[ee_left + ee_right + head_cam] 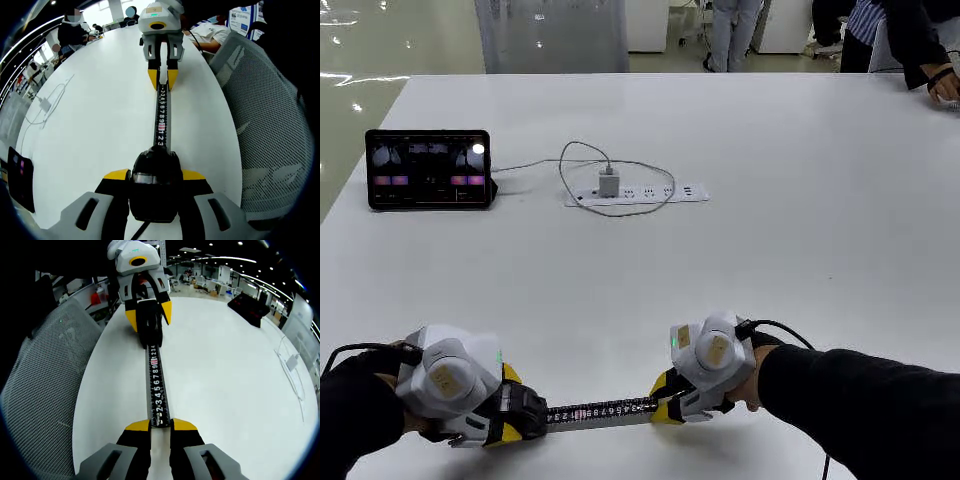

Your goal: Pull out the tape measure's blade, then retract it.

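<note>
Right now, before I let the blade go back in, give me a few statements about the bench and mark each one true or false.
1. The blade is stretched out between the left hand-held gripper and the right hand-held gripper. True.
2. The left hand-held gripper pinches the blade's tip. False: it is shut on the black case; the right one grips the tip.
3. The tablet has a dark, switched-off screen. False: its screen is lit.
4. A white charger is plugged into the power strip. True.
</note>
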